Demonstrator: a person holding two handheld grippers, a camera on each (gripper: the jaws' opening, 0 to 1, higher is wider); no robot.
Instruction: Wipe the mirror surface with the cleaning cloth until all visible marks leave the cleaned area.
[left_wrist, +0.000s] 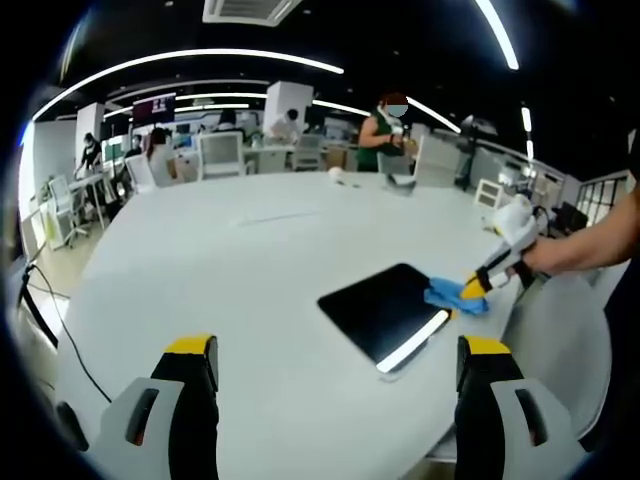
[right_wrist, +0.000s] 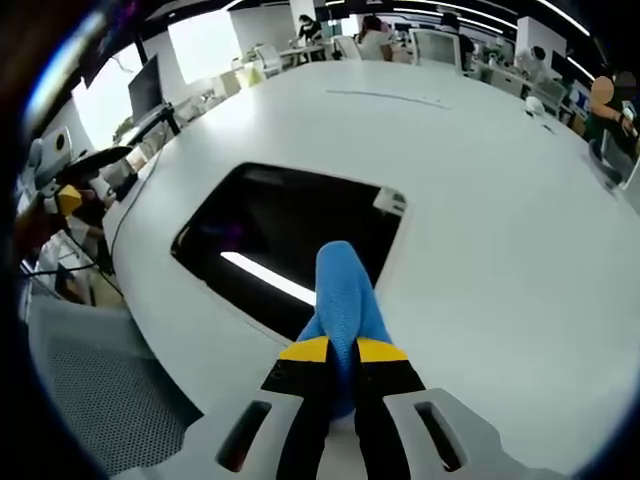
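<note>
mirror (left_wrist: 385, 310) flat on white desk (left_wrist: 230, 280), near its edge, dark face reflecting ceiling light strip. right tool (right_wrist: 342, 352) clenched on blue cleaning cloth (right_wrist: 343, 290), cloth draped onto mirror's near edge. in left gripper view same tool (left_wrist: 474, 287) comes in from right, person's hand (left_wrist: 545, 257) behind it, cloth touching mirror corner. left tool (left_wrist: 335, 350) released, jaws wide apart, hovering above desk, well apart from mirror.

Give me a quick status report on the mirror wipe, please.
Right gripper shut on blue cloth, cloth on the mirror edge. Left gripper open, held back over the white table. Nothing in the way.
</note>
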